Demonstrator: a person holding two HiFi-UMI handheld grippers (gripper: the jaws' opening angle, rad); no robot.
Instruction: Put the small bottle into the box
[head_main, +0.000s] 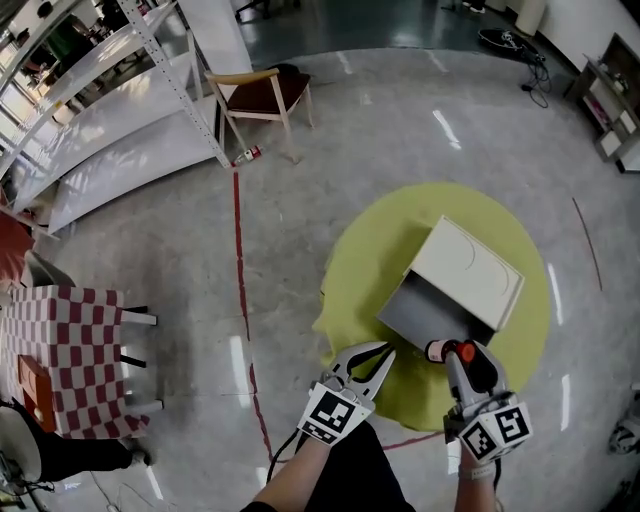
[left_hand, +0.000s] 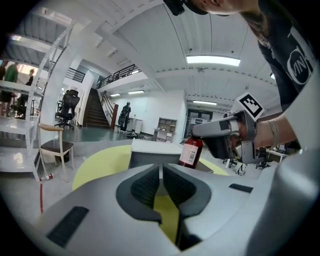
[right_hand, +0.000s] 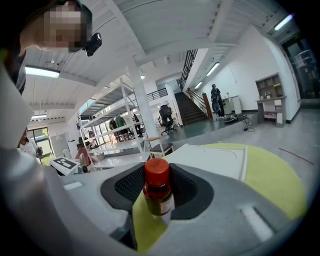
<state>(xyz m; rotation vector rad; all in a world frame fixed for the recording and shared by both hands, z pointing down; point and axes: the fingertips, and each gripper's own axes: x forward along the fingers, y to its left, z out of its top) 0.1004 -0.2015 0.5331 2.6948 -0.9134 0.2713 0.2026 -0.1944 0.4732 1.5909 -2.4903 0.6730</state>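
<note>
Jaws of right gripper (head_main: 453, 354) clamping small bottle (right_hand: 158, 192), left gripper (head_main: 381, 356) jaws closed, empty, near box (head_main: 468, 268)

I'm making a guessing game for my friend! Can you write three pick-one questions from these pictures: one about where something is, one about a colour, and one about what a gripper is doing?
1. Where is the small bottle?
A) inside the box
B) between the jaws of the right hand-held gripper
C) on the chair

2. What colour is the bottle's cap?
A) red
B) blue
C) white

3. How are the jaws of the left hand-held gripper?
A) together, holding nothing
B) wide apart
C) clamped on the bottle

Answers:
1 B: the right gripper view shows the bottle standing between its jaws.
2 A: the cap looks red there.
3 A: the left gripper view shows its pads together, with nothing between them.
</note>
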